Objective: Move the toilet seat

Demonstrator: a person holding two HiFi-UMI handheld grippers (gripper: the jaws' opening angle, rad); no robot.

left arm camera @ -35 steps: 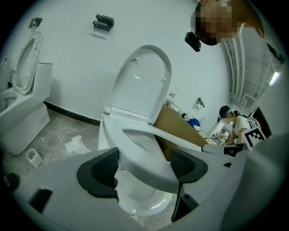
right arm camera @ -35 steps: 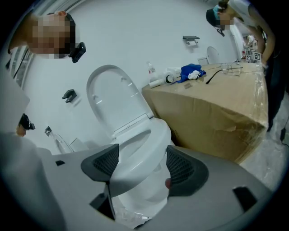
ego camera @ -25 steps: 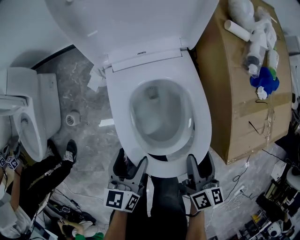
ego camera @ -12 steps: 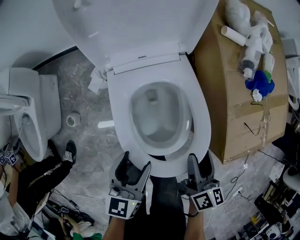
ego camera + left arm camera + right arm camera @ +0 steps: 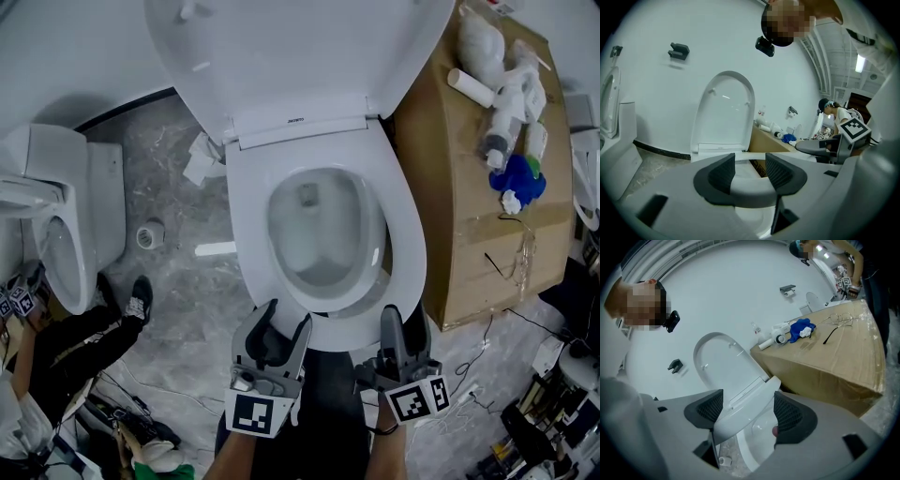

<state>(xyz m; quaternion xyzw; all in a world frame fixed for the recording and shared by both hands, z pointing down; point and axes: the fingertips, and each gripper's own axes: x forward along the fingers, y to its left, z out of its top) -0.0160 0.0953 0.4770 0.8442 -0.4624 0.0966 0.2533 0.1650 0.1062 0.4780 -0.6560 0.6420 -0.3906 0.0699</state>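
Note:
A white toilet fills the middle of the head view. Its lid [image 5: 300, 47] stands raised and its seat [image 5: 248, 234] lies flat on the bowl. Both grippers sit at the seat's front edge. My left gripper [image 5: 284, 321] is at the front left, its jaws closing. In the left gripper view the seat's rim [image 5: 750, 183] shows between the pads of that gripper [image 5: 747, 171], and I see no pad pressing on it. My right gripper [image 5: 403, 321] is at the front right. The right gripper view shows it [image 5: 749, 411] open, with the seat's edge [image 5: 736, 417] slanting through the gap.
A large cardboard box [image 5: 469, 187] stands tight against the toilet's right side, with bottles and a blue item [image 5: 520, 178] on top. A second toilet [image 5: 56, 234] stands at the left. A person's legs [image 5: 84, 337], a tape roll [image 5: 148, 234] and cables lie on the floor.
The left gripper's jaws have drawn closer together and it has edged up against the seat's front rim. The right gripper holds its place. The seat still lies flat.

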